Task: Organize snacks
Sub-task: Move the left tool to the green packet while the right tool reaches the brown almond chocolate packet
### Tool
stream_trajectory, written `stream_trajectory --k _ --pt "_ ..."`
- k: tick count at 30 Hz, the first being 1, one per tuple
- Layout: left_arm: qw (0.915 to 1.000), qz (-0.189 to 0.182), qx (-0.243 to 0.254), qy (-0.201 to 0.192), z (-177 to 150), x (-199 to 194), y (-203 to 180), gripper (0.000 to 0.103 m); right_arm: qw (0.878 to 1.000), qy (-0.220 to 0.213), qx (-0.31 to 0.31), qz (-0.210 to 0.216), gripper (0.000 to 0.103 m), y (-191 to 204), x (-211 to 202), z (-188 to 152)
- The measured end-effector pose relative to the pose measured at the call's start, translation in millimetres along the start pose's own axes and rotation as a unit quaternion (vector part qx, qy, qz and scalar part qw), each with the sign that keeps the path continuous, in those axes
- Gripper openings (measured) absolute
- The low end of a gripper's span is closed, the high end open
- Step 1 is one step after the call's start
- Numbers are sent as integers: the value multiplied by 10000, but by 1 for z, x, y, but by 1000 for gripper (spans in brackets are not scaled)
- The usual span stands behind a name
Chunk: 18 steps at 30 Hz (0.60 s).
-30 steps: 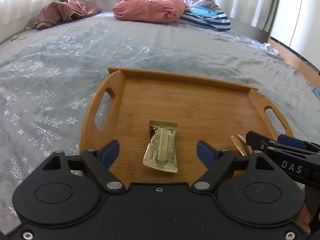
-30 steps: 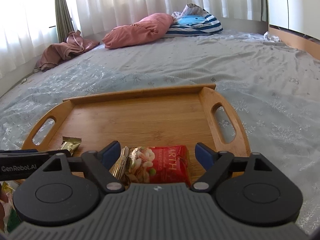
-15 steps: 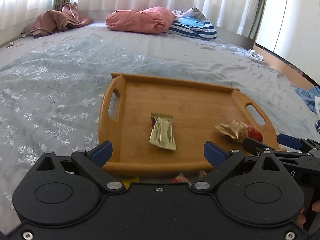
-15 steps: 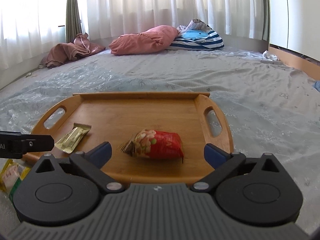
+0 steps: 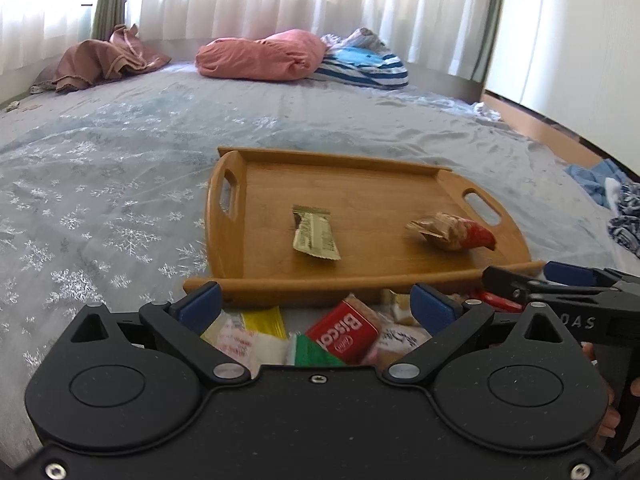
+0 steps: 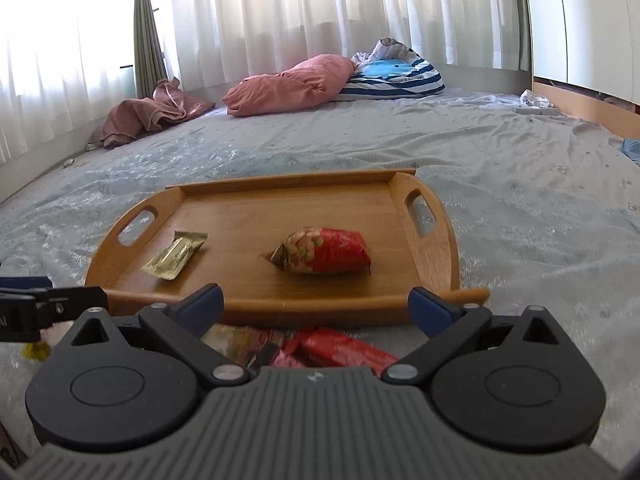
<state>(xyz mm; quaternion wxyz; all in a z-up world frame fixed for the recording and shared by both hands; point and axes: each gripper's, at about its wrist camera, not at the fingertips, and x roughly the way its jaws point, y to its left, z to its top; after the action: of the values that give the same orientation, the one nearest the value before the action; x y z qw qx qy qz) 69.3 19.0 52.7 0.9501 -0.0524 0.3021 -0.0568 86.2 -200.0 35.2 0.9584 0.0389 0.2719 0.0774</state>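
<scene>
The left claw is hanging with its jaws spread wide, having just been opening, nothing between its pads; it is hovering over loose snack packets lying on the bed just before the wooden tray. On the tray a gold wrapped bar is lying left and a red nut bag right, well apart. The right claw is likewise gaping and empty, above red wrappers.
</scene>
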Motion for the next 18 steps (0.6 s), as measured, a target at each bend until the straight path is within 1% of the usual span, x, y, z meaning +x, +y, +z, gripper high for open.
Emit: stream_trajectory --k 3,7,13,18 --pt "9999 -19 111 0 -9 -7 -1 101 9999 -6 -134 -62 103 3 -7 -8" --pt "9996 58 253 -61 -19 -13 -3 101 9997 38 -214 -125 103 4 -14 -19" --pt "9995 85 231 -181 -34 -20 0 101 9991 161 -275 -270 103 4 -17 -35" --pt "9993 135 314 -182 -42 -22 0 101 9990 236 -212 -315 103 4 -21 -45"
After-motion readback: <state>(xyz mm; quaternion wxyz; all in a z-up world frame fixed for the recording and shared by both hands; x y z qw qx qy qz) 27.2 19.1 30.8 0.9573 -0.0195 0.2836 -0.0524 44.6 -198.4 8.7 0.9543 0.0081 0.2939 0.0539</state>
